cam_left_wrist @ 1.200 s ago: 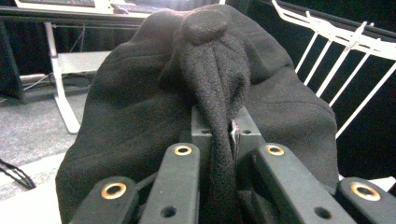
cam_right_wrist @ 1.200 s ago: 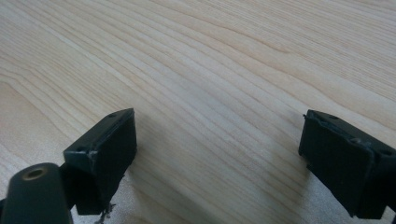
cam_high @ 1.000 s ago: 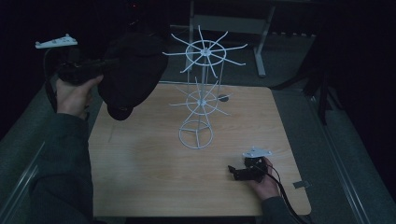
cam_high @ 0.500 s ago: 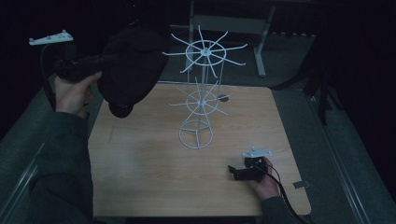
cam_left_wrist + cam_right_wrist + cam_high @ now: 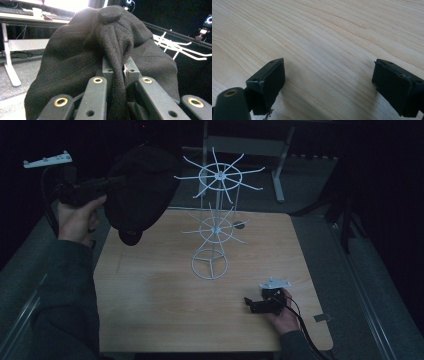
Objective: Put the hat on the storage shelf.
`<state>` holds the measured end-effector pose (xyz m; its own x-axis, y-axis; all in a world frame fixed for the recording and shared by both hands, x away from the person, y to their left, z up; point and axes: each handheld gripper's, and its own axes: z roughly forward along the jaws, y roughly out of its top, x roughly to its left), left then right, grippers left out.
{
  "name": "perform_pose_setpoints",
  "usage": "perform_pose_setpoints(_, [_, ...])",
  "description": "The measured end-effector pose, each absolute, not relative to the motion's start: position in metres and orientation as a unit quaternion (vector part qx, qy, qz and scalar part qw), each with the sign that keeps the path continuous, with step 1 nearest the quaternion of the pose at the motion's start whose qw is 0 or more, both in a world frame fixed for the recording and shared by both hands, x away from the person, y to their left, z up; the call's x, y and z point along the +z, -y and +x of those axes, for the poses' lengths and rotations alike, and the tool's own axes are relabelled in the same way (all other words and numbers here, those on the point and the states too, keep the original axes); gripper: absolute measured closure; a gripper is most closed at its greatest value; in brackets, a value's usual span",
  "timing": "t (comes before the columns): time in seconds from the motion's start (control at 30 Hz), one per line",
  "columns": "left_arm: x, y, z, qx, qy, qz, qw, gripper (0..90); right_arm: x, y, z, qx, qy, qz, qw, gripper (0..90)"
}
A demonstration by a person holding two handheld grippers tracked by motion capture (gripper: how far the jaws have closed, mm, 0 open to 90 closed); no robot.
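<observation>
1. High view: my left gripper (image 5: 112,181) is up off the table's left edge, holding a black fleece hat (image 5: 140,190) in the air just left of the white wire rack (image 5: 215,215). The rack stands mid-table (image 5: 150,300), with bare wood in front of it and to its right. The hat's right side sits close to the top ring's spokes, a small gap between them. My right gripper (image 5: 250,304) rests on the wood near the front right edge, well clear of the rack.
2. Left gripper view: jaws pinched tight on a fold of the hat (image 5: 110,50), fabric squeezed between the pads. Rack spokes (image 5: 175,46) poke out on the right, behind the hat.
3. Right gripper view: jaws spread wide, nothing between them, just wood grain (image 5: 324,37).
4. Versus a second ago: the hat looks a touch higher and closer to the top ring, barely. Right hand hasn't budged.
5. No brands or readable text anywhere I can spot.
</observation>
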<state>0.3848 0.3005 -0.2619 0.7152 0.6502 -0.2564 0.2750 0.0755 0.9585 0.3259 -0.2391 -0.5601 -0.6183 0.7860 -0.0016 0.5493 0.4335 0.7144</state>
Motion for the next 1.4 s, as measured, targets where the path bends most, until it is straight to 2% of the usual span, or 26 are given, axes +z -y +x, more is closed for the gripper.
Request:
perform_pose_setpoints(0.63, [-0.259, -0.314, 0.382, 0.147, -0.352, 0.643, 0.664, 84.3, -0.56, 0.239, 0.326, 0.348, -0.829, 0.402, 0.17, 11.0])
perform_pose_setpoints(1.4, [-0.259, -0.315, 0.379, 0.115, -0.325, 0.624, 0.701, 84.3, -0.56, 0.239, 0.326, 0.348, -0.829, 0.404, 0.17, 11.0])
